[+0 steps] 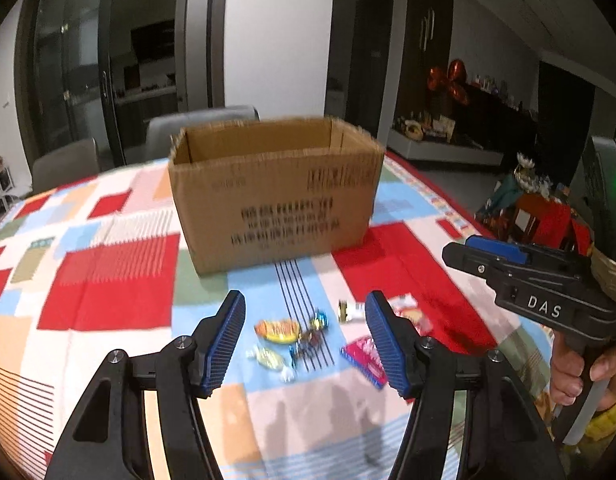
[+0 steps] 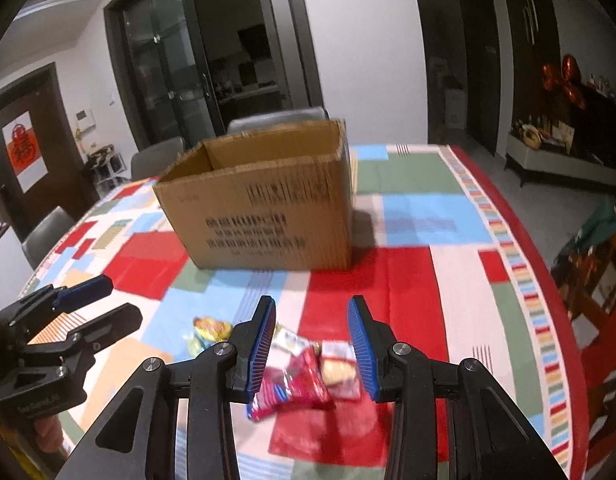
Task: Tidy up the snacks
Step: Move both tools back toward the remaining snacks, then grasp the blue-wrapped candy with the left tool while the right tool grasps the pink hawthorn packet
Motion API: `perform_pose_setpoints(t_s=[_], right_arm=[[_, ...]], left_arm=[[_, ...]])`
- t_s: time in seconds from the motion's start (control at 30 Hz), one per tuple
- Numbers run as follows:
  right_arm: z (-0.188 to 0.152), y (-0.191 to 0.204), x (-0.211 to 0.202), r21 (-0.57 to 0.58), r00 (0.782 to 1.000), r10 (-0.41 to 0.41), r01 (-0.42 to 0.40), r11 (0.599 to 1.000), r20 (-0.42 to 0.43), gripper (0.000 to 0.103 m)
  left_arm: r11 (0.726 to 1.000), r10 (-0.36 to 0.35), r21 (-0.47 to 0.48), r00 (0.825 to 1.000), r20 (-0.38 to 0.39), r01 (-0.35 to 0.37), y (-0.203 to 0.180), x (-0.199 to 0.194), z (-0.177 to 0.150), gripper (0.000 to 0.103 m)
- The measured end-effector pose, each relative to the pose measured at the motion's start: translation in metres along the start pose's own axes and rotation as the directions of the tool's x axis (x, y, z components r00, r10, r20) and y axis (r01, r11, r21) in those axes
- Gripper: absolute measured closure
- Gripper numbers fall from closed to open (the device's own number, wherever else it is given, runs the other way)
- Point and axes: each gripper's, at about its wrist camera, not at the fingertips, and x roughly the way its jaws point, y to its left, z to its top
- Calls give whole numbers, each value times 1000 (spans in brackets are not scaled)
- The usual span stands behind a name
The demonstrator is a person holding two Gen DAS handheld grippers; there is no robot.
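An open cardboard box [image 1: 274, 192] stands on the table, also in the right wrist view [image 2: 260, 200]. Several small wrapped snacks lie in front of it. My left gripper [image 1: 306, 340] is open above an orange-yellow candy [image 1: 278, 330], a clear-wrapped candy [image 1: 268, 358] and a pink packet [image 1: 365, 358]. My right gripper [image 2: 311, 346] is open above a red packet [image 2: 292, 380] and a white-red snack packet [image 2: 339, 370]. It also shows at the right of the left wrist view [image 1: 491, 252]. The left gripper shows at the left of the right wrist view [image 2: 104, 300].
The table wears a patchwork cloth [image 1: 108, 280] of red, blue, white and green. Grey chairs [image 1: 64, 164] stand behind it. The table's right edge [image 2: 547, 280] curves close by. A cabinet with ornaments [image 1: 447, 128] stands at the far right.
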Motion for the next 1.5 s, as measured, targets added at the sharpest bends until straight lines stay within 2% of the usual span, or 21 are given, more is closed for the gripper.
perform_pose_setpoints(t_s=[0.2,0.43,0.5,0.53,0.57,0.83,1.17,1.23,1.33,1.43,1.5], right_arm=[[-22,-5,12,42,998,9,-6,999,-65,64],[-44,2,27,23,987,55,-52,998,-151,64],[-48,5,32,12,982,63,-62,998,-176,60],[-49,6,35,8,980,67,-67,998,-189,50],[-50,8,37,6,979,67,-67,998,-193,46],[-54,16,57,-26,964,62,-72,997,-259,46],[-56,28,70,-81,956,73,-100,992,-284,46],[-56,31,73,-88,953,82,-112,990,-292,40],[-58,33,74,-103,954,74,-109,989,-291,39],[-59,33,75,-109,955,70,-105,988,-288,39],[-59,34,76,-114,957,69,-105,988,-282,39]], left_arm=[[1000,-22,8,997,-69,23,-2,21,-18,45],[997,-75,24,988,-134,79,-2,43,-29,51],[995,-85,30,986,-145,91,-1,48,-31,54],[995,-86,30,985,-149,91,0,50,-32,54],[995,-88,31,984,-153,93,1,53,-33,56],[992,-123,-4,974,-189,124,12,72,-34,62],[989,-151,-32,961,-230,147,13,97,-31,62],[989,-147,-29,961,-235,145,12,101,-31,63],[992,-128,-23,962,-243,126,10,108,-32,65],[991,-136,-39,955,-263,130,10,113,-36,70],[993,-120,-22,960,-254,118,8,112,-37,78]])
